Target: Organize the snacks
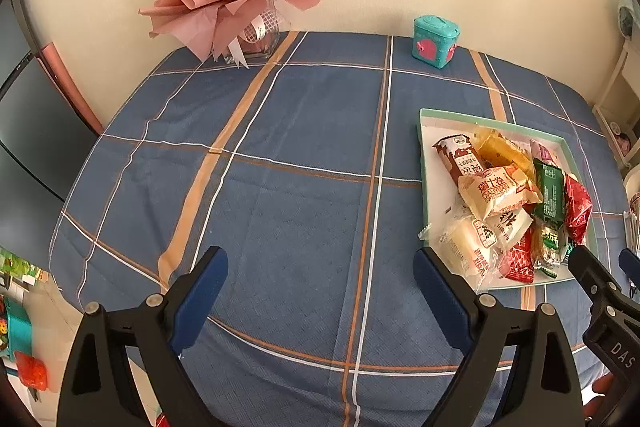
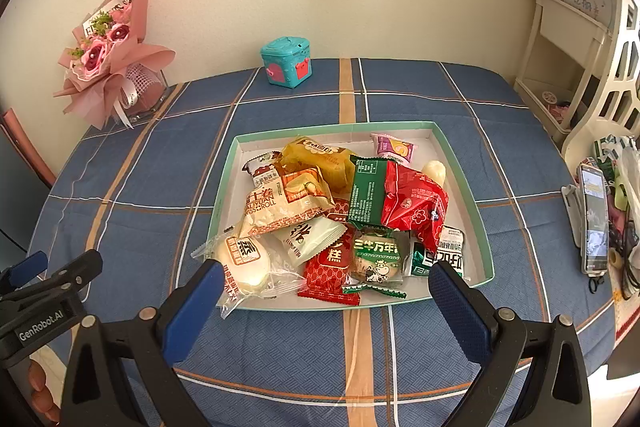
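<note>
Shallow green-rimmed tray [image 2: 460, 163] is sitting on the blue plaid tablecloth [image 1: 304, 155]; taking the tray as landmark. Wrapped snacks [image 2: 336, 211] are lying heaped inside it, a clear-wrapped white bun [image 2: 244, 263] overhanging its near left corner. Right gripper [image 2: 324, 279] is hovering just off the tray's near edge, jaws spread wide, gripping nothing. Left gripper [image 1: 320, 267] is hanging over bare cloth to the left of the tray, jaws likewise wide apart and empty. Teal toy box [image 2: 286, 67] is standing well beyond the tray's far edge, by the wall. Pink bouquet [image 2: 108, 55] is standing far left of the tray. Phone [image 2: 594, 219] is resting propped off to the tray's right.
</note>
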Demonstrator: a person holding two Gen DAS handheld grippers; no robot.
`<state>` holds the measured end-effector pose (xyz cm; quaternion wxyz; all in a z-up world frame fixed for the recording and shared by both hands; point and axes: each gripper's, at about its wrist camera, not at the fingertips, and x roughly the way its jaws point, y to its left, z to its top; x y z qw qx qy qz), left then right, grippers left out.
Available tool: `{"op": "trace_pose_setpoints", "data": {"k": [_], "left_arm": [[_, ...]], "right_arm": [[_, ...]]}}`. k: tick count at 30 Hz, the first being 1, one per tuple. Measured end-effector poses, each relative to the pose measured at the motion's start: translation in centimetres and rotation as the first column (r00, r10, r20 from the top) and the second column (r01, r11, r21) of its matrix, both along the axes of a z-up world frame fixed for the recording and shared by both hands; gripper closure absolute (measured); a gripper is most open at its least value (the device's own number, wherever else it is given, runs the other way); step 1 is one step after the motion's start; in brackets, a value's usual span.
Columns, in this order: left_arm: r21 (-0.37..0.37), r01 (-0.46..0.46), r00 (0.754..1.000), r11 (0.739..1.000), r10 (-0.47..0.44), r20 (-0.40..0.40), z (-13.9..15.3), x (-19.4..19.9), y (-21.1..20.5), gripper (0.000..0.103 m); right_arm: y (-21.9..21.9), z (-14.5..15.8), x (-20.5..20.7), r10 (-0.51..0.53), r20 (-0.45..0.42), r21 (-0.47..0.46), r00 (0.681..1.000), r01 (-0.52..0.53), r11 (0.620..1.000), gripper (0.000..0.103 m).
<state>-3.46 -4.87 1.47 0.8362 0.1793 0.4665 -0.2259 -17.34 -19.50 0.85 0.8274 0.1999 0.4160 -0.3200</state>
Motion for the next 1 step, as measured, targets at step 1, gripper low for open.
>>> {"op": "trace_pose_setpoints", "data": {"k": [1], "left_arm": [[0.000,-0.003,1.000,1.000,0.003,-0.002,-0.02,0.05,0.03,0.009]], "right_arm": [[0.00,-0.01,0.00,0.001,0.000,0.000,1.000,-0.001,1.000,0.000]]}}
